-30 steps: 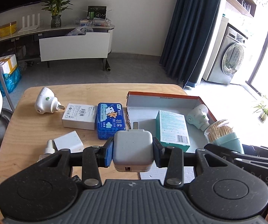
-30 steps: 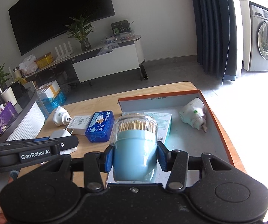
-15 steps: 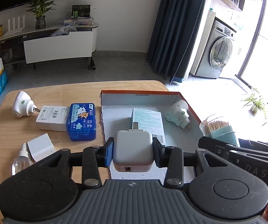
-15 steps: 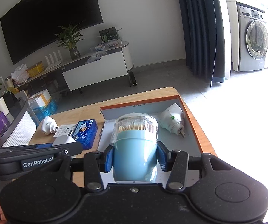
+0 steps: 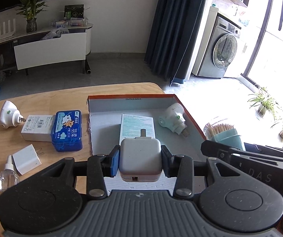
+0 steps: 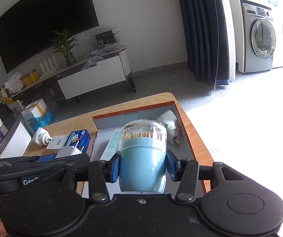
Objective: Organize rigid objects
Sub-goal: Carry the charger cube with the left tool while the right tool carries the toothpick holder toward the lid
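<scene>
Roughly halfway, I'd say. The box (image 5: 190, 116) is already holding a leaflet (image 5: 136, 125) and one white plug-in (image 5: 173, 119). The left hand-held gripper (image 5: 140, 161) is clamping a charger (image 5: 140, 158) and the right hand-held gripper (image 6: 142, 168) is squeezing a toothpick jar (image 6: 142, 158), both hovering over it. Five things are still waiting on the tabletop (image 5: 42, 102).
</scene>
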Demonstrator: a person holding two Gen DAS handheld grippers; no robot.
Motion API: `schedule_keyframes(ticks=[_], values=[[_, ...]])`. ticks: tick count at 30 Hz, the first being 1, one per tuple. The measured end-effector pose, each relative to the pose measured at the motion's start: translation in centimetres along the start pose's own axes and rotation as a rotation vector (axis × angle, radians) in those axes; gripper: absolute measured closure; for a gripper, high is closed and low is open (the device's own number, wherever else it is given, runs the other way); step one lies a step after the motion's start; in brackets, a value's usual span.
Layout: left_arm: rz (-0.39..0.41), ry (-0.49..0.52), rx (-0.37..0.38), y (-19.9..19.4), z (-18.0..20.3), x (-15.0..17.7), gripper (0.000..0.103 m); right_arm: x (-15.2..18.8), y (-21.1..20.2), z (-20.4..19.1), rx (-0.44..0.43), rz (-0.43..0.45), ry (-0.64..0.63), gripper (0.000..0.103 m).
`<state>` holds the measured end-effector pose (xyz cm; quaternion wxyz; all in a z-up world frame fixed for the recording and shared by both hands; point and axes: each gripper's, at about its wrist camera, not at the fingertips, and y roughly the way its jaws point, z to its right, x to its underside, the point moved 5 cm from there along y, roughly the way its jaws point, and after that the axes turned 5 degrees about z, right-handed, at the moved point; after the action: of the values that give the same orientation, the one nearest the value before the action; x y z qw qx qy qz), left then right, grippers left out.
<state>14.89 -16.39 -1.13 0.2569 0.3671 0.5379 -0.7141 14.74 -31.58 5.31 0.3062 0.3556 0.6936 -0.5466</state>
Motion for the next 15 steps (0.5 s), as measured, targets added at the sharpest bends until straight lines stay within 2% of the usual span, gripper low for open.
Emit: schedule_keyframes(ticks=[15], values=[[-0.005,0.002,0.010,0.47,1.08,0.02,0.061,-0.58,0.56,0.81,0.010,0.009,0.003,0.046]])
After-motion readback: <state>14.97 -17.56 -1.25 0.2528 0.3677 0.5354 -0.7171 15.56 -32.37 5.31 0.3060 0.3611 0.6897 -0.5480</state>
